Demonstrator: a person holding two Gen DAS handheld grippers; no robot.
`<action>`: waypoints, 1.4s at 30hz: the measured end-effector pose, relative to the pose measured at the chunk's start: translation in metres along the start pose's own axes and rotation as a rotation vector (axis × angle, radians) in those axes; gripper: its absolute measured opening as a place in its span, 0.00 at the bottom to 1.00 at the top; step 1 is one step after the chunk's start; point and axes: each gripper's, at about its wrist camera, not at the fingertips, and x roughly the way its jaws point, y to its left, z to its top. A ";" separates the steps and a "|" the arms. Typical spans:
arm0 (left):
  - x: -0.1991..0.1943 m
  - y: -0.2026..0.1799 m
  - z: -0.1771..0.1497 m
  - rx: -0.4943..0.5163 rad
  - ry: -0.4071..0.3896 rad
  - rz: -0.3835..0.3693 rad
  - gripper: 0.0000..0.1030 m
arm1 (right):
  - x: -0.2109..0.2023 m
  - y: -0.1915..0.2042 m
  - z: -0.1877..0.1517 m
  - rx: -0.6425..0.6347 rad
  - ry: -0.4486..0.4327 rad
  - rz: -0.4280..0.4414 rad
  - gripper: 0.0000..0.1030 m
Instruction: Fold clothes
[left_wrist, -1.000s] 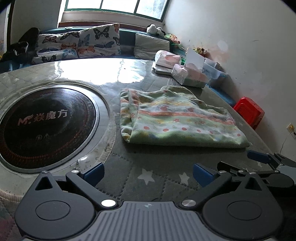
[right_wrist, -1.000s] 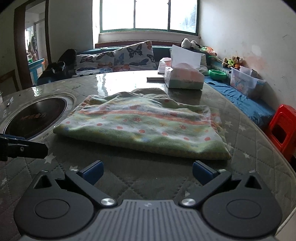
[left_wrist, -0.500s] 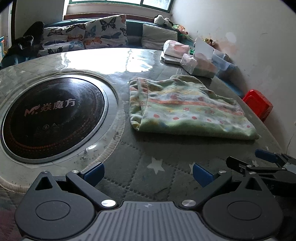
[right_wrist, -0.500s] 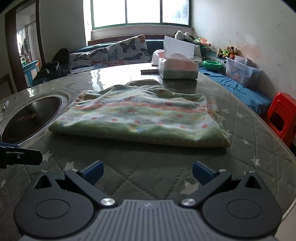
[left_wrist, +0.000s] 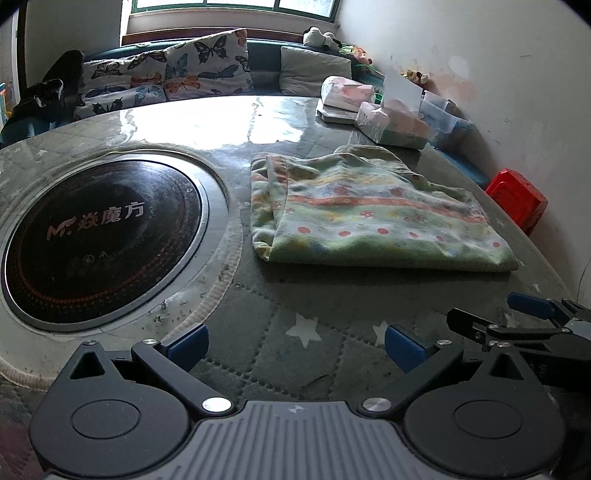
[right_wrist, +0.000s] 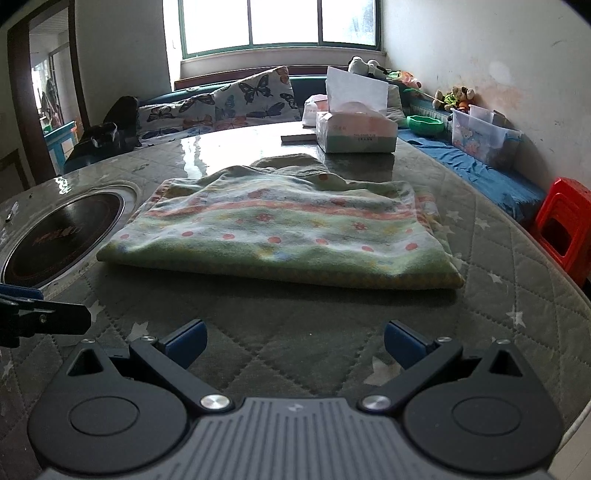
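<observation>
A green garment with orange stripes and red dots lies folded into a flat rectangle on the quilted round table. In the right wrist view the same garment spreads across the middle. My left gripper hovers open over the table's near part, short of the garment, with nothing between its fingers. My right gripper is open too, a little before the garment's near fold. The right gripper's fingers show at the right edge of the left wrist view.
A black round cooktop is set into the table at the left. Tissue boxes stand at the table's far right. Butterfly cushions line a bench behind. A red stool and a clear bin sit to the right.
Both views shifted slightly: the garment rose and fell a little in the frames as the grippers tilted. The garment itself has not moved, and both grippers stayed open.
</observation>
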 end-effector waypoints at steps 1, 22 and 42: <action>0.000 -0.001 0.000 -0.002 -0.001 0.001 1.00 | 0.000 0.000 0.000 0.001 0.001 0.000 1.00; -0.001 -0.007 -0.006 0.008 0.003 0.005 1.00 | -0.002 0.000 -0.004 0.022 0.007 0.007 1.00; 0.000 -0.009 -0.007 0.004 0.005 -0.001 1.00 | -0.003 0.002 -0.005 0.024 0.006 0.014 1.00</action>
